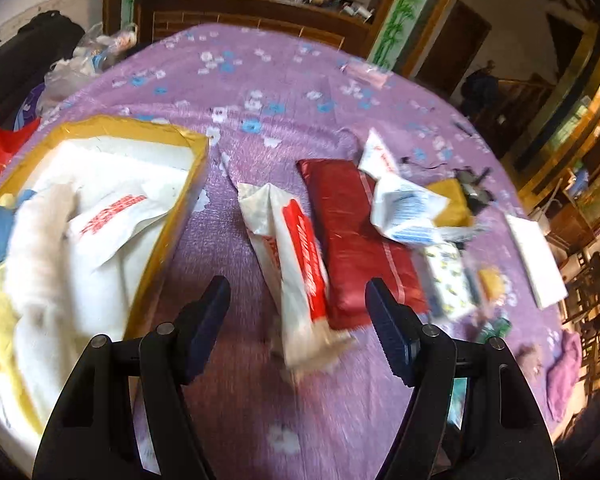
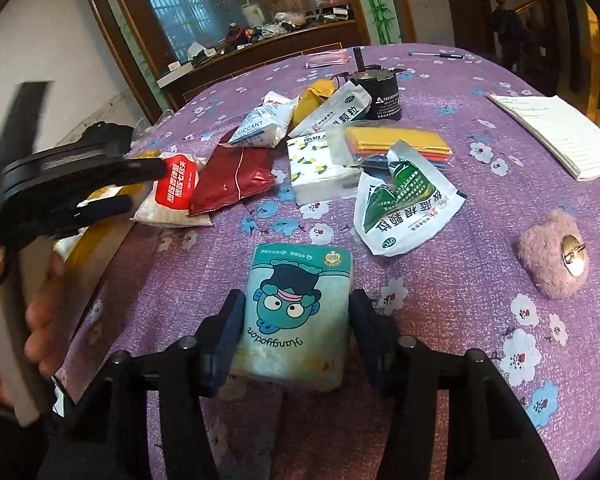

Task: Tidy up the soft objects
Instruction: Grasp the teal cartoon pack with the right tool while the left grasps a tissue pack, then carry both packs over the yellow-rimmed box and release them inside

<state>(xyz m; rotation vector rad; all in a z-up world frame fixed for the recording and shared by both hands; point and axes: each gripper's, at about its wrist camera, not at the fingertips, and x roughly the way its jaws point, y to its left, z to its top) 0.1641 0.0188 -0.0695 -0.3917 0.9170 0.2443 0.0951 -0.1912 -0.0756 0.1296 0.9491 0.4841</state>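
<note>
Showing teal cartoon face, tissue pack (image 2: 296, 312) upside-down.

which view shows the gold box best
The left wrist view: the gold box fills its left side, open, with white packets and cloth visible inside. The right wrist view shows only a sliver of its gold edge behind the left gripper, contents hidden.

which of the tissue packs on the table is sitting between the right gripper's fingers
The teal cartoon-character tissue pack, between the right gripper fingers. The white tissue pack with green-yellow print lies farther back among the sachets.
</note>
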